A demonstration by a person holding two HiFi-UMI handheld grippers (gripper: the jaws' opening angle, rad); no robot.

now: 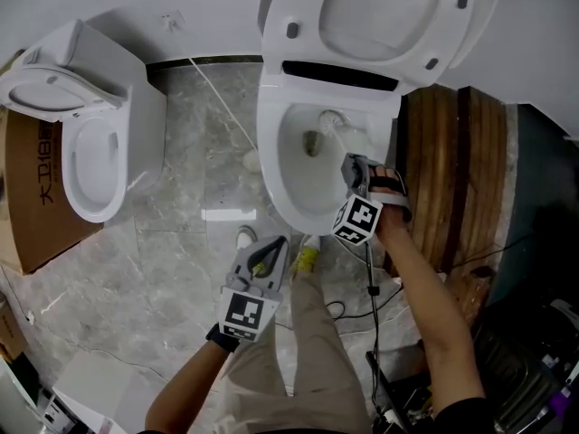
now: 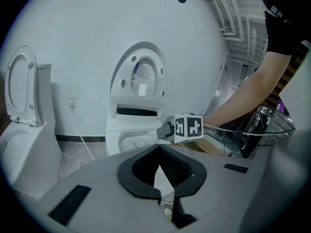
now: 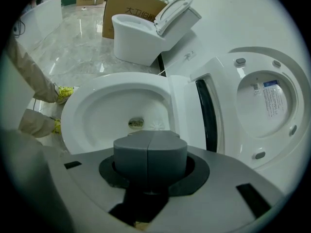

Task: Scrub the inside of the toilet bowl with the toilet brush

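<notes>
Scrubbing step looked under way or just starting. R gripper (image 1: 351,165) hung over the right rim of the toilet bowl (image 1: 274,143), jaws pressed tight together w/ only a seam between them in its own view. By the head view they were clamped on the toilet brush (image 1: 328,123), whose white head sat low inside the bowl at the rear right wall, just beside the drain (image 1: 312,143). Seat and lid (image 1: 380,16) stood up, so access was free. L gripper (image 1: 271,253) hung over the floor near the bowl's front edge, jaws apart, nothing held between them. Next move, I'd judge: sweep the head round the inner wall, rear to front and up under the rim, keeping pressure w/o levering the thin handle out of the jaws; L had no job in that. Views differed. Head view alone showed the handle running from the jaws to the brush head. Right gripper view hid the handle behind its own closed jaws and gave only a white bristly tuft (image 3: 156,125) just past them, but showed the bowl wall and drain best. Left gripper view caught the R gripper's marker cube (image 2: 188,127) side-on at the rim, plus a 2nd toilet (image 2: 29,149) off to the left by the wall; the brush there was too small to tell for sure.
</notes>
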